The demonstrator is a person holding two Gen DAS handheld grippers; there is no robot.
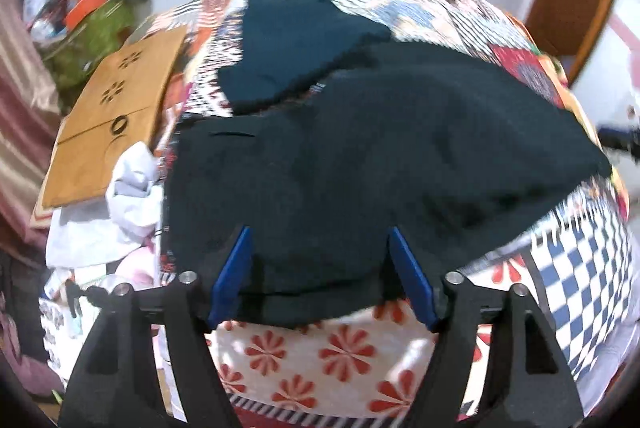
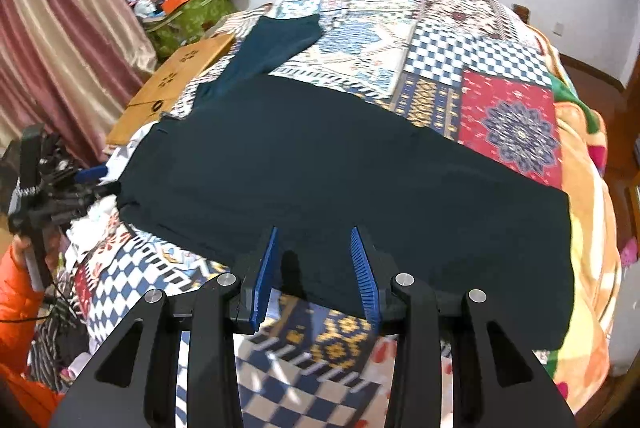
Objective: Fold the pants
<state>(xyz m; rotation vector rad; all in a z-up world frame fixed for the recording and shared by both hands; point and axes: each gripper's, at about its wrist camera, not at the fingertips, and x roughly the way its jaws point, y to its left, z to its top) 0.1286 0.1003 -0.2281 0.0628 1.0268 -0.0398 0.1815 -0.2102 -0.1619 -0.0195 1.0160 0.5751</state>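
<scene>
Dark navy pants (image 1: pixel 360 155) lie spread on a patchwork bedspread (image 1: pixel 580 268). One leg runs to the right, the other leg (image 1: pixel 296 39) lies further back. My left gripper (image 1: pixel 320 236) is open, its blue fingers (image 1: pixel 234 268) straddling the near edge of the pants at the waist end. In the right wrist view the pants (image 2: pixel 320 163) lie across the bed. My right gripper (image 2: pixel 314 234) is open over their near edge, with nothing between its fingers (image 2: pixel 364 268). The left gripper (image 2: pixel 60 183) shows at the left edge of the right wrist view.
A wooden board (image 1: pixel 108 123) and crumpled white cloth (image 1: pixel 116 211) lie at the bed's left edge. A green box with clutter (image 2: pixel 188 15) stands by pink curtains (image 2: pixel 60 27). A white wall is behind the bed. An orange sleeve (image 2: pixel 20 308) is at lower left.
</scene>
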